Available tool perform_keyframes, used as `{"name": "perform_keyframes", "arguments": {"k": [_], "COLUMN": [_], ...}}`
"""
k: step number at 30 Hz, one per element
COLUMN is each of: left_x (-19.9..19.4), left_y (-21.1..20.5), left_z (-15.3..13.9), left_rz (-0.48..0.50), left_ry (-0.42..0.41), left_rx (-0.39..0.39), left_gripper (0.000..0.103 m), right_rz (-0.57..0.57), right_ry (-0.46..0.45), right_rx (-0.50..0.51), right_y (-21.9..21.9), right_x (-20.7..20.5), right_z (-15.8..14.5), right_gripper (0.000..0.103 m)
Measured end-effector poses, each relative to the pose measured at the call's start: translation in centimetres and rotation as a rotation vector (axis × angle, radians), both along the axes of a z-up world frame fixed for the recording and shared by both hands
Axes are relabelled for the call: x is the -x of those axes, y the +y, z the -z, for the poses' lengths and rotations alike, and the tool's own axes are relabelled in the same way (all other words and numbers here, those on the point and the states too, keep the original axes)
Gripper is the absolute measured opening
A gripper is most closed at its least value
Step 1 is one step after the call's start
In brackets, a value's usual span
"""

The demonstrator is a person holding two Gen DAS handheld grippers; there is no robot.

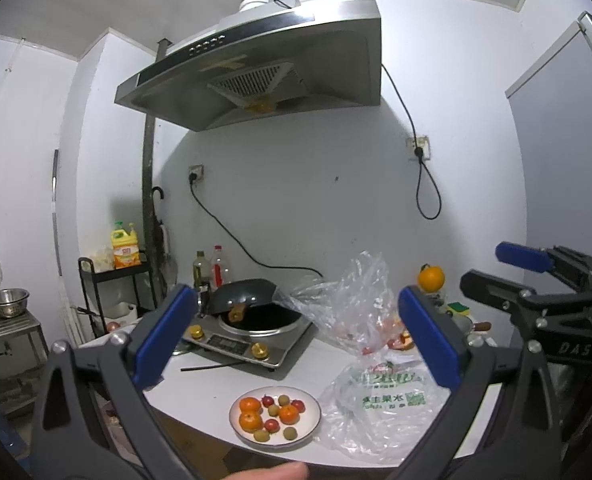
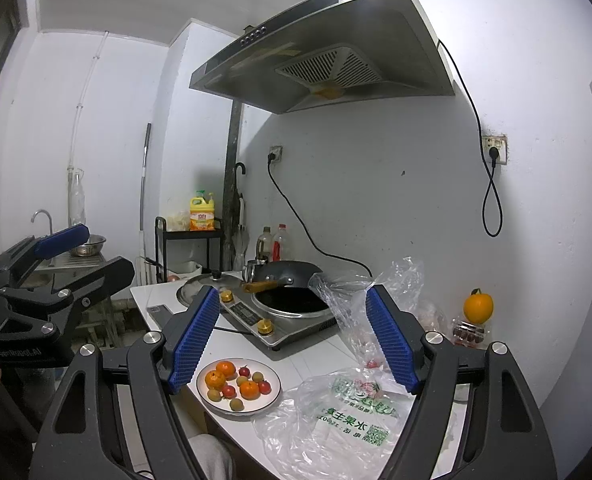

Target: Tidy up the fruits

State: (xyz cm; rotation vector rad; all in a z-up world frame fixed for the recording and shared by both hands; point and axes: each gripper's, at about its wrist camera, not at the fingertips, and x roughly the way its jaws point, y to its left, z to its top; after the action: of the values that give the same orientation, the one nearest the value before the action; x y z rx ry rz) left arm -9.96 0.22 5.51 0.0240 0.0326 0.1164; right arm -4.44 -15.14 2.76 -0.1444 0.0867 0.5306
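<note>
A white plate [image 1: 310,426] [image 2: 257,407] near the counter's front edge holds three tangerines [image 1: 251,421] [image 2: 249,389] and several small red and greenish fruits. My left gripper [image 1: 300,336] hovers above and in front of it, open wide, with nothing between its blue pads [image 1: 168,332]. My right gripper [image 2: 294,340] is also open and empty, level with the plate's far side. Each gripper shows in the other's view: the right gripper [image 1: 536,280] and the left gripper [image 2: 56,264]. A printed plastic bag [image 1: 380,400] [image 2: 336,420] lies right of the plate. A lone orange [image 1: 431,278] [image 2: 478,307] sits by the wall.
An induction cooker [image 1: 256,340] [image 2: 272,324] with a dark wok [image 1: 244,292] [image 2: 288,272] stands behind the plate. A crumpled clear bag [image 1: 336,300] [image 2: 360,300] holding some fruit lies beside it. Bottles, a pot lid [image 2: 204,284], a black rack and a sink are at the left.
</note>
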Motion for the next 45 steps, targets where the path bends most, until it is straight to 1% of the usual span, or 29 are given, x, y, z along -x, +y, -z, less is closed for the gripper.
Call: {"name": "perform_keyframes", "arguments": {"k": [5, 17, 45], "left_x": [-0.3, 0.03, 0.27], "left_y": [0.13, -0.31, -0.68], "left_z": [0.36, 0.51, 0.33], "left_rz": [-0.005, 0.007, 0.018], "left_ry": [0.013, 0.002, -0.004], "left_rx": [0.009, -0.011, -0.009], "left_gripper": [0.102, 0.102, 0.102], "right_rz": [0.005, 0.006, 0.009], "right_ry": [0.001, 0.002, 0.004], "right_rx": [0.001, 0.001, -0.001], "right_y": [0.1, 0.09, -0.05], "right_x": [-0.13, -0.18, -0.41], "right_z": [0.1, 0.15, 0.35], "right_gripper": [0.079, 0.079, 0.079]}}
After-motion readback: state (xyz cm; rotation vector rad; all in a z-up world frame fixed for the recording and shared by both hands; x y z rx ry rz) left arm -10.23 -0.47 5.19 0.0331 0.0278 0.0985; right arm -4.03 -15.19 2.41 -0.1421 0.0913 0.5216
